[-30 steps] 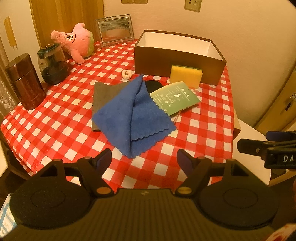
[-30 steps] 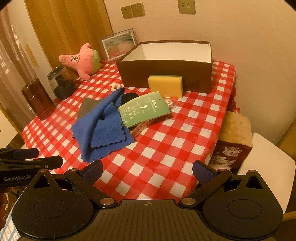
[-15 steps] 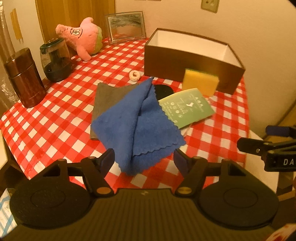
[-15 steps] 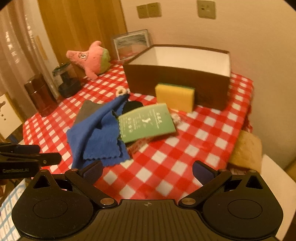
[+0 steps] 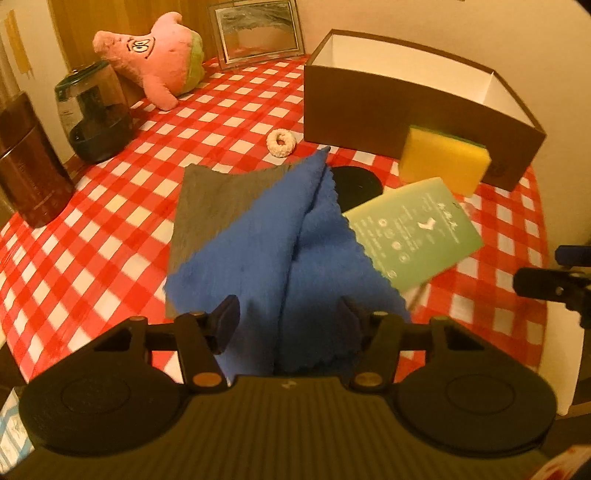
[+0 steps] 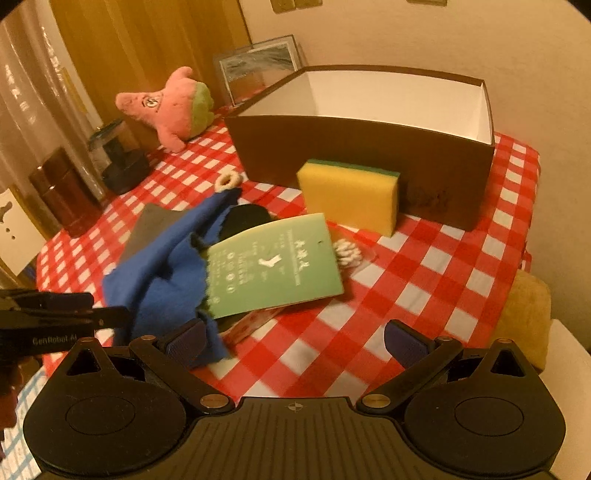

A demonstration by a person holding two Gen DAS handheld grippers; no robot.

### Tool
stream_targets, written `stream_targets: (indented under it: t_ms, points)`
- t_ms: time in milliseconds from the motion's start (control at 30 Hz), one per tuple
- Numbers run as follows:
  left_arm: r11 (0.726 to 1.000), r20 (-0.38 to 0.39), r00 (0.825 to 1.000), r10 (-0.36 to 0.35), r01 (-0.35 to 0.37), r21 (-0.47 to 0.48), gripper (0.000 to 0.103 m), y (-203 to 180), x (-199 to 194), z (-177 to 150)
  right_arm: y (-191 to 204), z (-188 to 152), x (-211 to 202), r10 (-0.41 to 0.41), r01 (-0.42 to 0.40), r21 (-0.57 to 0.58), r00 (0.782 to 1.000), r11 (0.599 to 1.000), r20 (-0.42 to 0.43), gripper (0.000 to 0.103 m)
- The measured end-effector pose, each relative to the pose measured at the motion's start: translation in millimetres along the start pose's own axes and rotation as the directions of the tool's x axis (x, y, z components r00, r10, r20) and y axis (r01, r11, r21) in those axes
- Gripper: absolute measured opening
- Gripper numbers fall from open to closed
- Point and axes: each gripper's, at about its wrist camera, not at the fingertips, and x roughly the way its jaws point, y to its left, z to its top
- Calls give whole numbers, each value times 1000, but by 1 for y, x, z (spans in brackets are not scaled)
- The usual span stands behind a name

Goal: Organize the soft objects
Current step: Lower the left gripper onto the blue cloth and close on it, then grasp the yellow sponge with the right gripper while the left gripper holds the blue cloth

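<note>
While closing, left gripper point(image 5: 288, 321) jaws straddle blue cloth point(image 5: 266, 251), seemingly ungripped | right gripper point(image 6: 295, 339) jaws released

A lived-in room of a home, seen across a small table spread with a red-and-white checked tablecloth point(image 5: 110, 206). A pink star-shaped plush toy point(image 5: 155, 62) leans at the table's far corner beside a framed picture point(image 5: 258, 31) propped against a cream wall, where wall switch plates point(image 6: 295, 4) show at the top edge. Wood panelling point(image 6: 147, 48) and a sheer curtain point(image 6: 33, 96) close the left side. Household odds and ends crowd the cloth: a brown canister point(image 5: 26, 158), a glass jar with a dark base point(image 5: 92, 110), a yellow kitchen sponge point(image 6: 351, 195), folded cleaning cloths point(image 5: 258, 236) and an open brown cardboard box point(image 6: 369, 147).
</note>
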Motion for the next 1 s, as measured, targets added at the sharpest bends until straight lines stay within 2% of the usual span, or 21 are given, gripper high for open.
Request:
stream_targets:
  t_ms: [367, 500, 533, 700, 867, 1000]
  points:
    - [999, -34, 998, 45, -46, -13, 42, 8, 45, 18, -17, 17, 33, -11, 10, -38, 999, 999, -34, 103]
    - [998, -45, 997, 58, -59, -32, 11, 14, 49, 19, -20, 25, 39, -10, 8, -72, 1000, 997, -25, 103]
    - [997, -41, 998, 55, -57, -42, 8, 15, 48, 19, -20, 27, 40, -11, 9, -86, 1000, 996, -19, 103]
    - [995, 27, 997, 72, -70, -65, 5, 14, 27, 29, -28, 43, 43, -20, 24, -154, 999, 988, 27, 101]
    - [993, 101, 991, 92, -83, -89, 5, 7, 4, 53, -39, 63, 50, -24, 37, -183, 997, 983, 68, 92]
    - [989, 109, 991, 84, -69, -134, 5, 4, 0, 69, -47, 77, 59, -39, 64, -238, 994, 969, 106, 85]
